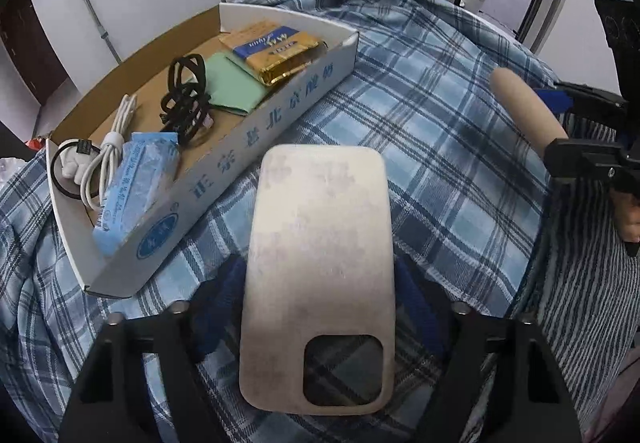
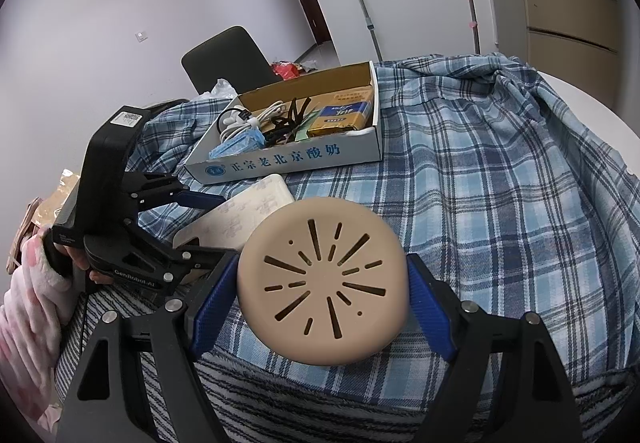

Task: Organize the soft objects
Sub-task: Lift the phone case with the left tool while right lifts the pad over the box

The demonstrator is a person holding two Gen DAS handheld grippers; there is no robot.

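left gripper [image 1: 320, 307] pinching the phone case [image 1: 320, 263] by its edges, right gripper [image 2: 324, 291] pinching the slotted disc [image 2: 322, 281]; both held near the box [image 2: 288, 159], probably for stowing.

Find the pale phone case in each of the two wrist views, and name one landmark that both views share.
Left wrist view: the phone case fills the lower centre, between the left hand-held gripper's fingers, camera cut-out nearest the lens.
Right wrist view: the phone case lies left of centre, partly hidden behind the round beige slotted disc.
Shared landmark: the white cardboard box with blue lettering, just beyond the case.
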